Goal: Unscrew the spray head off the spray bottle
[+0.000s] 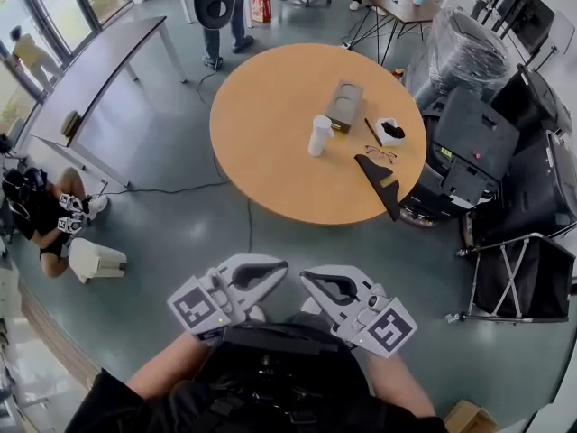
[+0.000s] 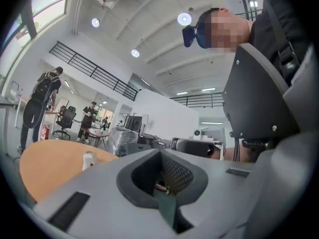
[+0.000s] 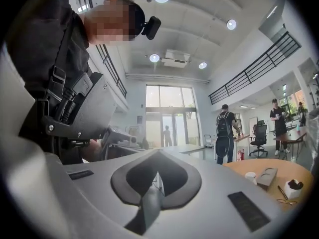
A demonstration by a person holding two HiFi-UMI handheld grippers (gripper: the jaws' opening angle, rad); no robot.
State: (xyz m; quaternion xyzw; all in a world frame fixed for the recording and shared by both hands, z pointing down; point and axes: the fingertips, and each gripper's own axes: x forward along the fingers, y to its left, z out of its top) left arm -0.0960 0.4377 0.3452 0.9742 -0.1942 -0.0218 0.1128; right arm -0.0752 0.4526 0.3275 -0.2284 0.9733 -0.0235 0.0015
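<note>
The left tongs [image 1: 270,271] and the right tongs [image 1: 315,280] are both clenched with nothing between them. Each gripper view shows the two grey halves meeting at the tip around an empty dark hollow. The person holds them level and close against the chest, tips turned toward each other and nearly touching, over bare floor. The round wooden worktop [image 1: 270,152] stands well apart from them, farther out across the floor. Near its middle is a small white bottle [image 1: 319,135], upright, which I take to be the spray bottle, though it is too small here to make out its head. Just beside it lie a brown box [image 1: 344,105] and, toward the edge, a pair of glasses [image 1: 380,155]. By the look of it the task has not begun: nothing is gripped and the bottle is untouched. Walking up, steadying the bottle with one pair and twisting off the head with the other are all left to do.
</note>
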